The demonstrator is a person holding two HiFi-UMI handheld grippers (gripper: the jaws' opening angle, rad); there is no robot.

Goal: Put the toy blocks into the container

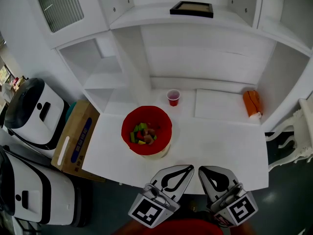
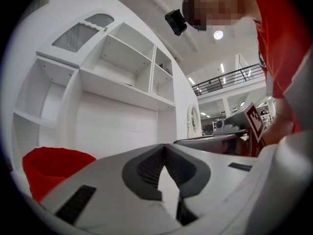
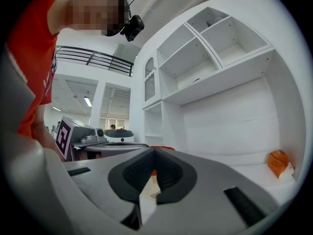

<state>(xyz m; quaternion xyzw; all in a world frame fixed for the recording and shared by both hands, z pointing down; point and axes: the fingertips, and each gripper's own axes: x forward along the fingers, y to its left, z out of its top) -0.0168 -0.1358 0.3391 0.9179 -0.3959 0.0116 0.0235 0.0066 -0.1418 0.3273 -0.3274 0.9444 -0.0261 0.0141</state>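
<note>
The toy blocks [image 1: 143, 134] lay heaped inside the red container [image 1: 161, 117], which stood on the white desk [image 1: 215, 146] left of centre in the head view; no loose block showed on the bare desk top, so the loading looked done or nearly so, as a judgement.

From both claws the container lay up and to the left in that frame; the left claw [image 1: 187, 169] was the nearer, with the container just ahead and left of its tip; the right claw [image 1: 201, 170] sat just beside it to the right, farther off. The blocks made a mixed pile, so no single long axis could be told.

Both claws were at the lower middle of the frame, at the desk's near edge, lying level and pointing away from the person toward the back of the shelf unit, their tips angled slightly toward each other.

In the left gripper view the left claw [image 2: 164, 145] was closed with nothing between its pads, the container [image 2: 54, 165] at lower left; in the right gripper view the right claw [image 3: 155, 150] was likewise closed and empty.

A small red cup [image 1: 173, 97] stood beyond the container; an orange thing [image 1: 252, 103] lay at the far right.
</note>
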